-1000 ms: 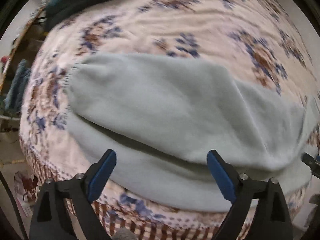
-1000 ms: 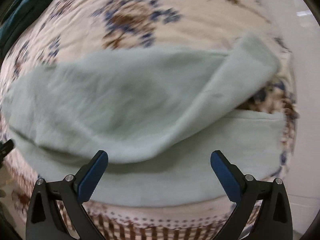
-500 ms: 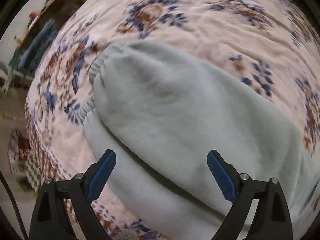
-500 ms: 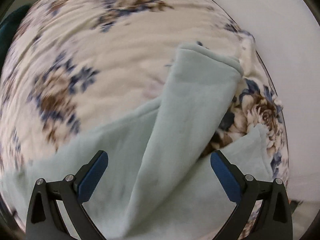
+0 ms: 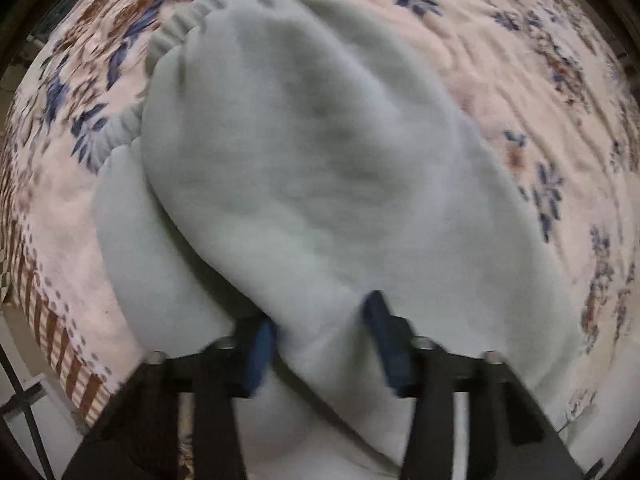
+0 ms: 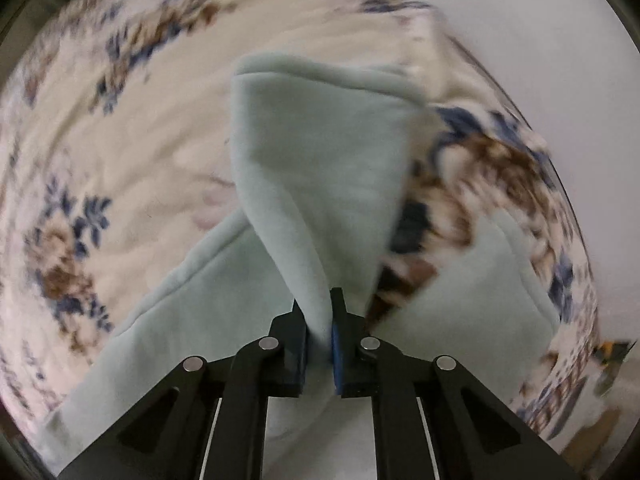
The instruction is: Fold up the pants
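In the left wrist view, the pale green fleece pants (image 5: 320, 168) lie folded lengthwise on a floral bedspread (image 5: 540, 80), one half laid over the other. Only this view shows the gathered elastic waistband (image 5: 180, 28) at the far upper left and the striped border of the bedspread hanging over the bed's edge at the lower left. The left gripper (image 5: 320, 340) points down at the near part of the cloth; its jaws are closing, with a ridge of the upper fleece layer bunched between the blue pads (image 5: 258, 346), which already touch the fabric on both sides.

In the right wrist view, the other end of the pants (image 6: 320, 168) appears: a leg end rises as a peaked fold from the bedspread (image 6: 120, 140), its hem turned toward the far side. The right gripper (image 6: 319, 340) is clamped narrowly on this fold, the pads (image 6: 337, 356) pinching the fleece tight. Only here a plain white wall (image 6: 520, 20) shows beyond the bed.
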